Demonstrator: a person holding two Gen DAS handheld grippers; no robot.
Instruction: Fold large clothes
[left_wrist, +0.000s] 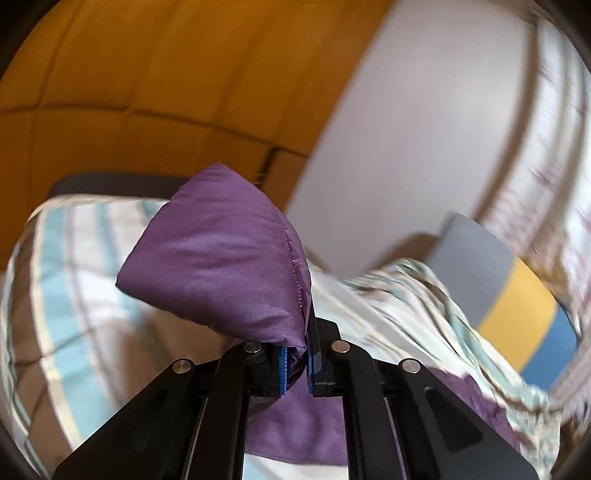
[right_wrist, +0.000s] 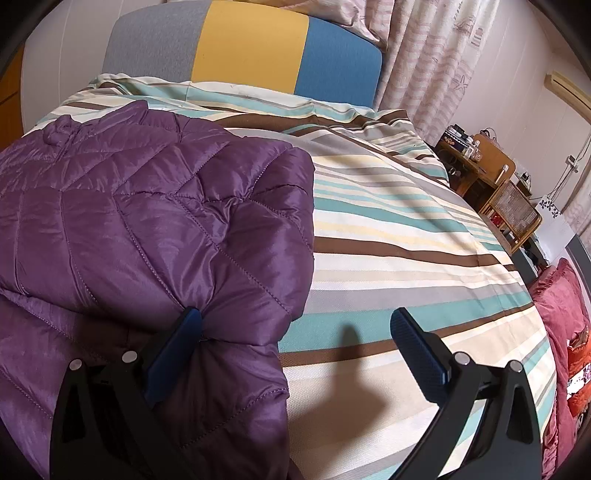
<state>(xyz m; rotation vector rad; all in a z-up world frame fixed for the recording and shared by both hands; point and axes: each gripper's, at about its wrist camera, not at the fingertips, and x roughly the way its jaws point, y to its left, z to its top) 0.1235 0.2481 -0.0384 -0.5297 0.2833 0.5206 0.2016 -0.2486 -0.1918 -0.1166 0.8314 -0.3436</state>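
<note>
The left gripper (left_wrist: 295, 363) is clenched on a puffy corner of the purple quilted jacket (right_wrist: 147, 221), which lies on the striped bed (right_wrist: 406, 229) toward its left edge. The right gripper (right_wrist: 295, 328) stands released, one finger (right_wrist: 184, 332) touching the fabric. Best to carry the lifted corner across smoothly, keeping the padding taut, while the right pins the body.
</note>
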